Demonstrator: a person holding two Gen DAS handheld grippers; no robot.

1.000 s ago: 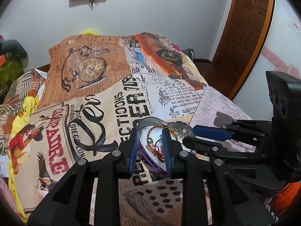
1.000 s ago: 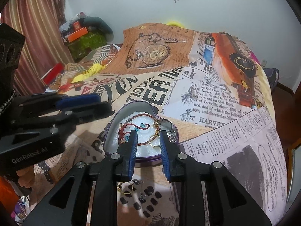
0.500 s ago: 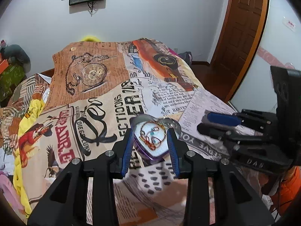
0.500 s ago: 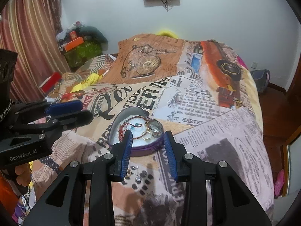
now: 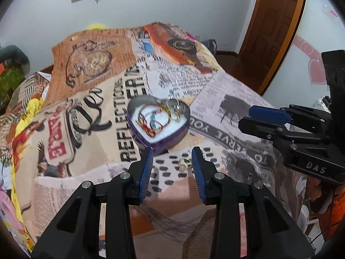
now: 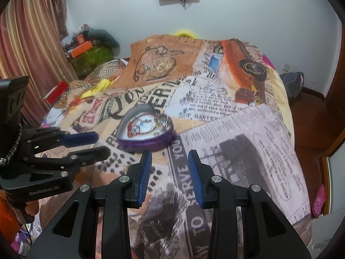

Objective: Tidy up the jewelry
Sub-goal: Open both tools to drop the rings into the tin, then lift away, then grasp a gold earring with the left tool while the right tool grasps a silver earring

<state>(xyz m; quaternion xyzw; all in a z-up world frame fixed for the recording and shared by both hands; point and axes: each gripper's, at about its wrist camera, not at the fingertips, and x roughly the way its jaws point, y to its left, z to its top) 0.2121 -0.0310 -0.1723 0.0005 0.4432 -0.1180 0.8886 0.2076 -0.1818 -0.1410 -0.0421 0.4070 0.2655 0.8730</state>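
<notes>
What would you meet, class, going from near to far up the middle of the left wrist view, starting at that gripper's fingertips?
Left gripper with open jaws → small gold jewellery piece on the bedspread → purple heart-shaped tin holding chains and rings → orange car print on the bedspread → white wall.

Light: bright, even, soft shadows
Blur: left wrist view smeared, bedspread (image 5: 90, 99) print soft
Edges: fisheye bending, dark corners

The left gripper (image 5: 172, 154) fills the lower middle of its own view, jaws spread wide with nothing between them. The right gripper (image 6: 170, 158) sits likewise at lower centre of its view, jaws parted and holding nothing. Each shows sideways at the edge of the other's frame.
</notes>
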